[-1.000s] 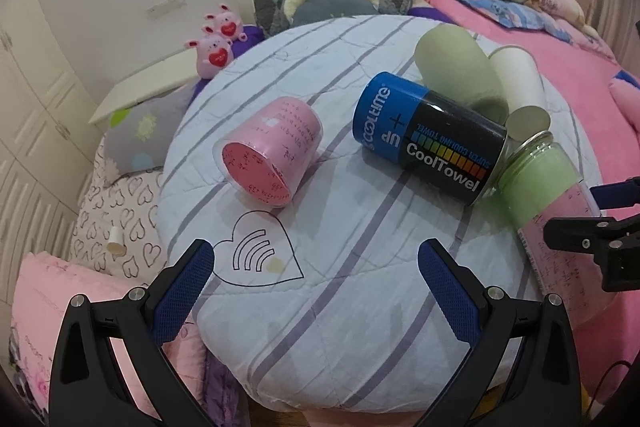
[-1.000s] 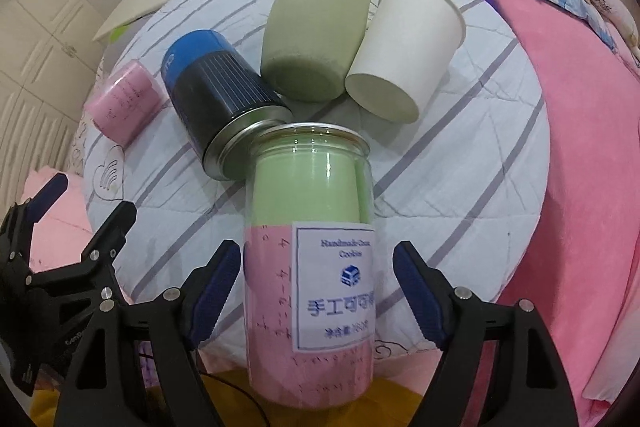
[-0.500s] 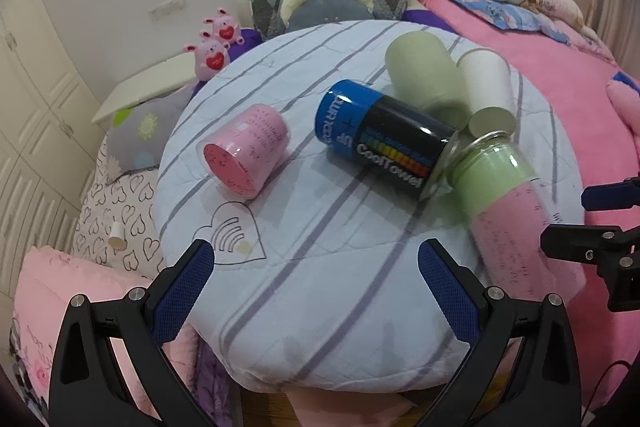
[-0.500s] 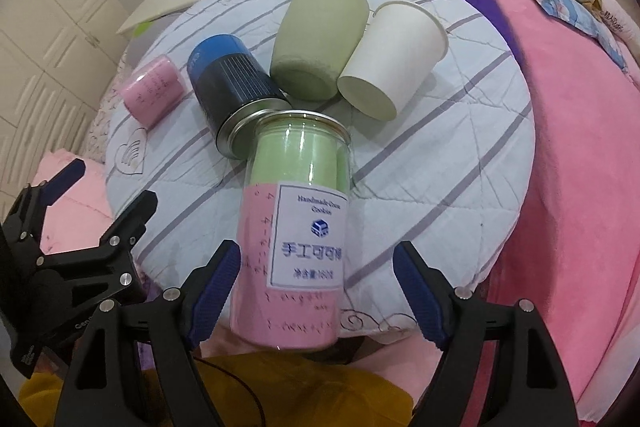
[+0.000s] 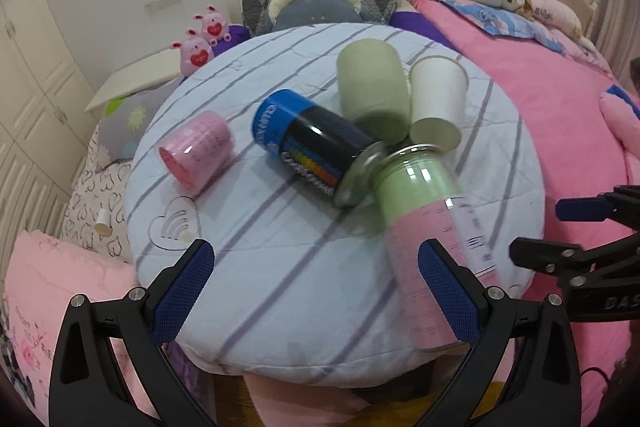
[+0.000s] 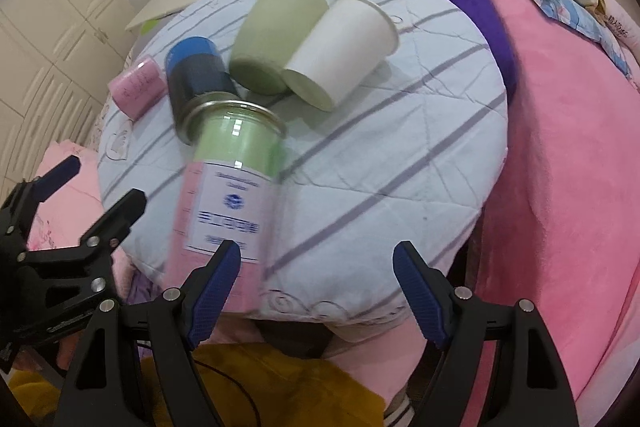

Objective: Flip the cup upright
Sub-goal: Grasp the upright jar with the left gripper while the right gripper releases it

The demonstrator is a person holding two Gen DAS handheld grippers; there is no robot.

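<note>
The paper cup point(image 6: 344, 43), lying beside the green cup point(image 6: 276, 39), looks light and crushable, so grip its wall gently; both tools, left point(image 5: 316, 291) and right point(image 6: 316, 291), are released.

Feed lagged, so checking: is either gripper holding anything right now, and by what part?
Nothing is held. Left gripper and right gripper are both open; the green-and-pink jar lies untouched on the table.

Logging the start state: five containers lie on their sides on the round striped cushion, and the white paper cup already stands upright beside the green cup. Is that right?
Not quite. The white paper cup is not upright: the right wrist view shows it lying on its side against the green cup, flat base toward the camera. The rest holds: all five lie tipped over on the round striped cushion.
</note>
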